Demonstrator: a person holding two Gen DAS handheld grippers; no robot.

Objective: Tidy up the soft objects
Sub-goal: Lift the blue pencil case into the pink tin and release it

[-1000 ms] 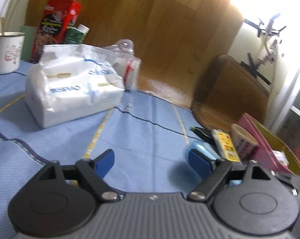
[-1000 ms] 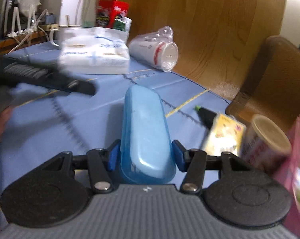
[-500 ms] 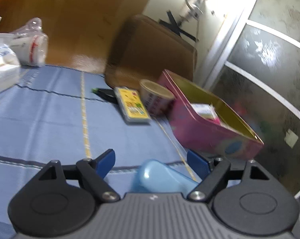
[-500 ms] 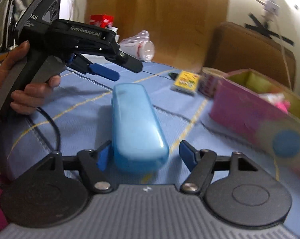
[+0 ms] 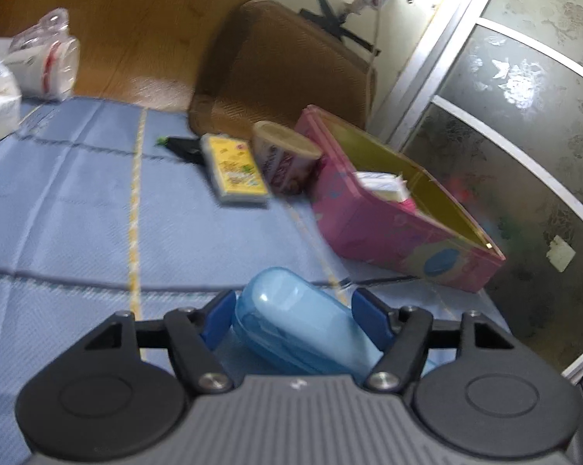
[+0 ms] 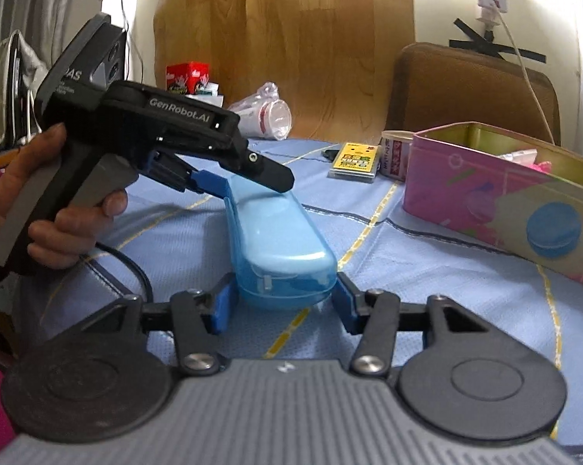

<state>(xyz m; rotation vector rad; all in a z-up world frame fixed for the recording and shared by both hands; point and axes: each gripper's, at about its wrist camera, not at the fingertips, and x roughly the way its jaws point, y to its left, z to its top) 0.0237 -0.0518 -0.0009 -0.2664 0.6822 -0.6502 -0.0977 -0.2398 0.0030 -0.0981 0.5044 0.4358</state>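
Straddling the translucent blue oblong plastic case (image 6: 279, 248) at opposite ends, both grippers work the same object. The case lies on the blue woven tablecloth with yellow stripes (image 6: 427, 271), near the pink rectangular tin box with a gold interior (image 6: 504, 201), which stands open to its right.

Right gripper (image 6: 281, 298): blue pads sit just beside the case's near end on both sides; contact reads as light or absent, so the jaws look parted around it, not clamped. Left gripper (image 5: 291, 316): in its own view the blue fingers bracket the far end of the case with a small gap on each side; also not visibly pinching. The right wrist view shows one left finger against the case's side, the other hidden.

Judged step: a two-ended pickup or a handover of the case, probably toward the tin.

Risks:
- The case shell is smooth and rounded, so a pinch near a tapered end may squirt it out.
- If one gripper closes or lifts first, the case may pivot and skid on the cloth.
- The case is lying skewed between the left fingers, so closing may twist it.
- The yellow card pack (image 5: 235, 170) and the small round paper tub (image 5: 283, 159) stand near the tin and could be knocked over by a swing.
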